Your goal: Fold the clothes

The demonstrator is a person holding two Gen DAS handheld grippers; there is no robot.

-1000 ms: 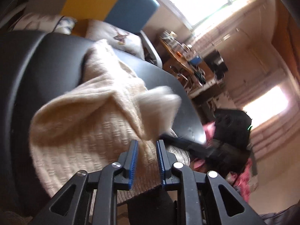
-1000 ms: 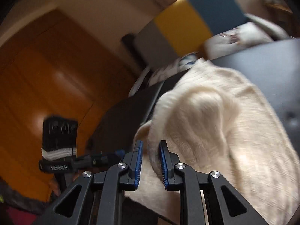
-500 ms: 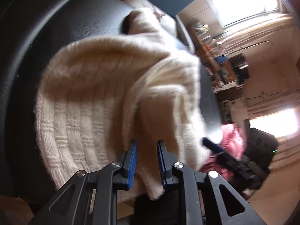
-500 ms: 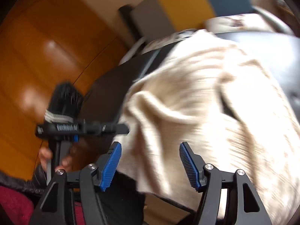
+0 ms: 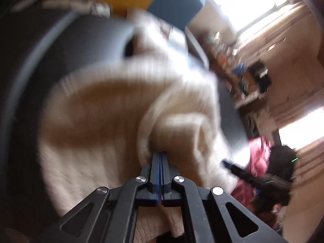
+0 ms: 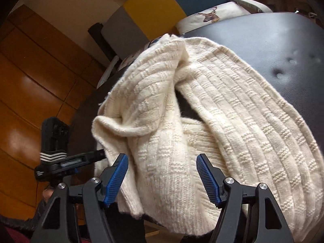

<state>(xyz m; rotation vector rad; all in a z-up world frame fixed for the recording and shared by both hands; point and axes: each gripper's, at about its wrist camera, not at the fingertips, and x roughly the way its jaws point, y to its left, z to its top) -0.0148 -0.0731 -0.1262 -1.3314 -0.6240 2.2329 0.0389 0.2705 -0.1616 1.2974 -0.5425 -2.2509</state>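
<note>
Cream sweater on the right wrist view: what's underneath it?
The cream sweater lies on a black padded surface, which shows around it and through a dark gap between two folds. Whatever else is beneath the knit is covered.

We see the sweater (image 6: 202,109) lying on the padded seat (image 6: 283,40), bunched in folds toward its near edge. Behind the seat lies a cushion (image 6: 204,18), and behind that a chair back (image 6: 162,2) stands; left of the seat is a wooden wall (image 6: 30,81).
</note>
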